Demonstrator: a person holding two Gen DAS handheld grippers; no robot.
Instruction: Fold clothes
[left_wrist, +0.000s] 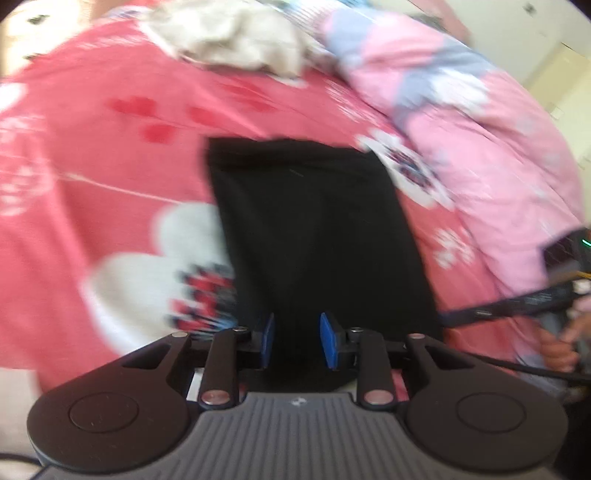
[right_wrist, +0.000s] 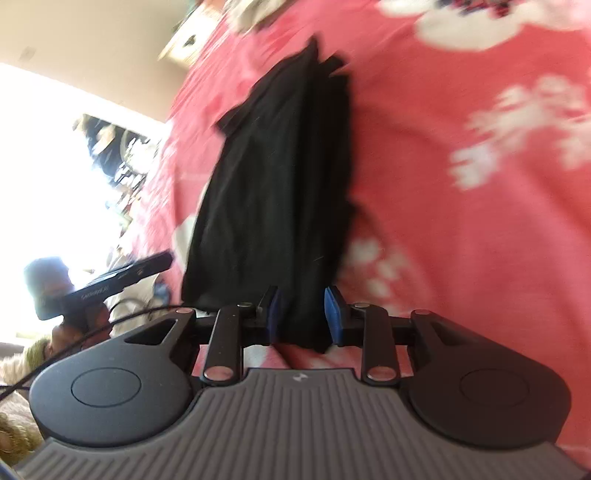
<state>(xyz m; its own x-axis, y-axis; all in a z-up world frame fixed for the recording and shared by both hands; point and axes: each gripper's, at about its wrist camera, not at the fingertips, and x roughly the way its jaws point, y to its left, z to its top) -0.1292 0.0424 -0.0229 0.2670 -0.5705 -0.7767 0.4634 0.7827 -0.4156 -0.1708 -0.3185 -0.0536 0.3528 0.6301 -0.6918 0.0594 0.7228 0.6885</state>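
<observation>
— Where's the garment?

— The folded black garment (left_wrist: 317, 236) lies flat on the red floral bedsheet (left_wrist: 110, 155), stretching away from my left gripper (left_wrist: 297, 341), whose blue pads stand apart over its near edge.

— And the right?

— My right gripper (right_wrist: 303, 319) is released too, jaws straddling the cloth's near end; through the blur I think the pads aren't pressing it.

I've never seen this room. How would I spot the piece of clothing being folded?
Start from the big red bedspread with white flowers that covers the bed. In its middle lies the black garment, a long flat strip. It is the only plain dark piece; the beige clothes and pink quilt beyond it are pale and rumpled.
</observation>
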